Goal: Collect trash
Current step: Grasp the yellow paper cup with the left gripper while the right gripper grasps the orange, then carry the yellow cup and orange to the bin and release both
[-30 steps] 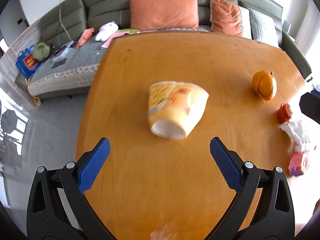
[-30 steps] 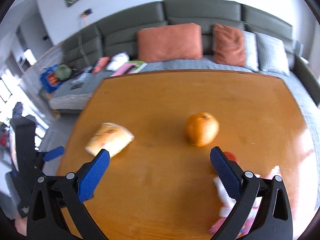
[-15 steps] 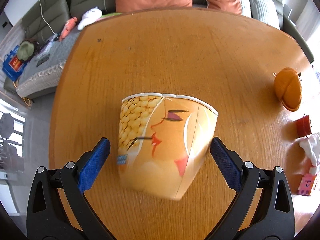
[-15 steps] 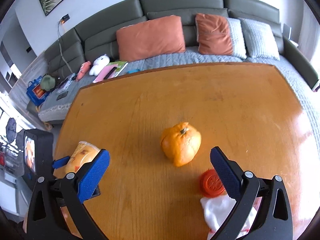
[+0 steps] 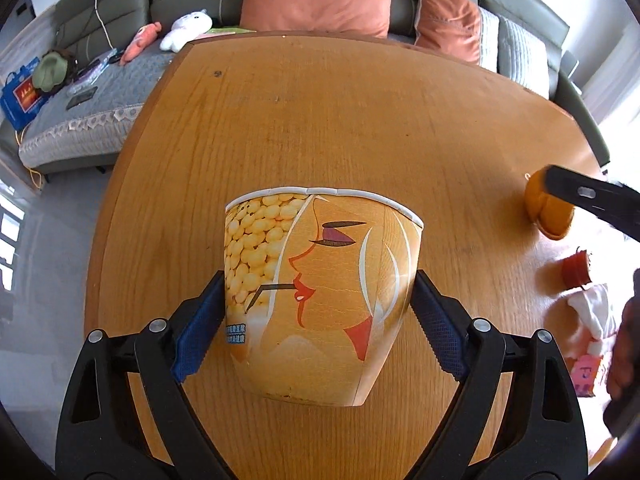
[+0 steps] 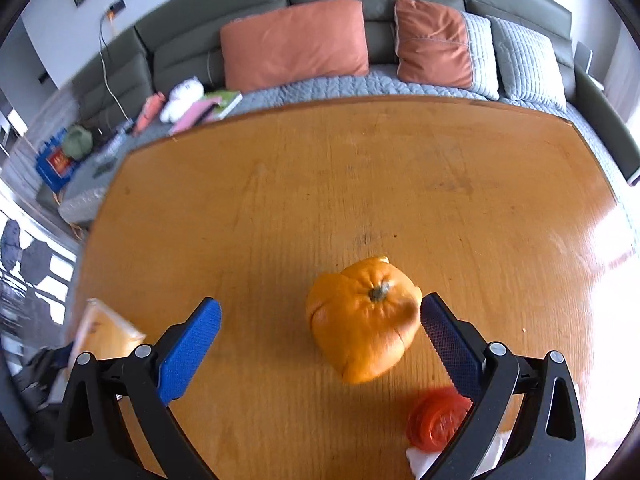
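A squashed orange paper cup with a printed face lies on its side on the wooden table. My left gripper is shut on the cup, a blue pad against each side. The cup also shows at the left of the right wrist view. An orange peel sits between the open fingers of my right gripper, close to the right pad. The peel shows in the left wrist view, partly behind the right gripper's finger.
A red bottle cap and a crumpled white tissue lie at the table's right, with a pink wrapper nearby. A grey sofa with orange cushions, toys and books stands behind the table.
My left gripper has closed its pads onto the cup. My right gripper has moved forward and down, so the orange peel now sits between its open fingers.
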`<state>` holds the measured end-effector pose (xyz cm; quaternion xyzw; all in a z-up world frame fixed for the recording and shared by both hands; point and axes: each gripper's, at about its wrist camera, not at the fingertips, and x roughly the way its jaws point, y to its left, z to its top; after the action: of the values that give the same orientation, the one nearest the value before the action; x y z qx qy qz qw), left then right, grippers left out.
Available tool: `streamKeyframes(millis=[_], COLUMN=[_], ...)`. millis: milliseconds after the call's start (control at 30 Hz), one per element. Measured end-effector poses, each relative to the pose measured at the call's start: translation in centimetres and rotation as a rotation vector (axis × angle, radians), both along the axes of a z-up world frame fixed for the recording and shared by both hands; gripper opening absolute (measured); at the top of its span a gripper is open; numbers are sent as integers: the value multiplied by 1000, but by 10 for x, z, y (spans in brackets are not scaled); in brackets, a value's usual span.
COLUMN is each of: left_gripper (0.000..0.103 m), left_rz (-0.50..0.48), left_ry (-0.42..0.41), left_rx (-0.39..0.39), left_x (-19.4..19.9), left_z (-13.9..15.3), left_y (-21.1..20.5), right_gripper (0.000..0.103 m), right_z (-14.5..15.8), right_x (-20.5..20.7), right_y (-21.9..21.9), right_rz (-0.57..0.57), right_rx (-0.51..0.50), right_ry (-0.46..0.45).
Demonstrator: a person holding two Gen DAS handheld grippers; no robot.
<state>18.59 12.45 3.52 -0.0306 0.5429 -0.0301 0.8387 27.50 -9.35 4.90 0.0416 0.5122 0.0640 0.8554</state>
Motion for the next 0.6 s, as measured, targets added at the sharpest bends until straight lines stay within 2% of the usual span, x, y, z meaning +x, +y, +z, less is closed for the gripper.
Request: streamKeyframes(millis=[100, 167, 200, 233, 433, 600], left_gripper=[86, 86, 86, 86, 86, 86], left_rz=[18, 25, 29, 31, 27, 22], left_ry=[9, 19, 26, 30, 12, -22], left_rx=[-10, -12, -9, -10, -27, -47], left_x=[-3, -3, -4, -4, -8, -18], left_z=[-3, -8, -11, -14, -9, 7], left_y=[6, 11, 11, 12, 8, 11], right_gripper=[95, 80, 64, 55, 46, 45], right_z=[-8, -12, -13, -14, -11, 3], right_x=[6, 8, 9, 11, 15, 0], right_y=[10, 14, 14, 12, -9, -17], right_rz=[6, 11, 8, -2, -23, -22], right_rx=[-102, -165, -188, -222, -153, -24], right_ry=[-18, -25, -26, -24, 3, -9])
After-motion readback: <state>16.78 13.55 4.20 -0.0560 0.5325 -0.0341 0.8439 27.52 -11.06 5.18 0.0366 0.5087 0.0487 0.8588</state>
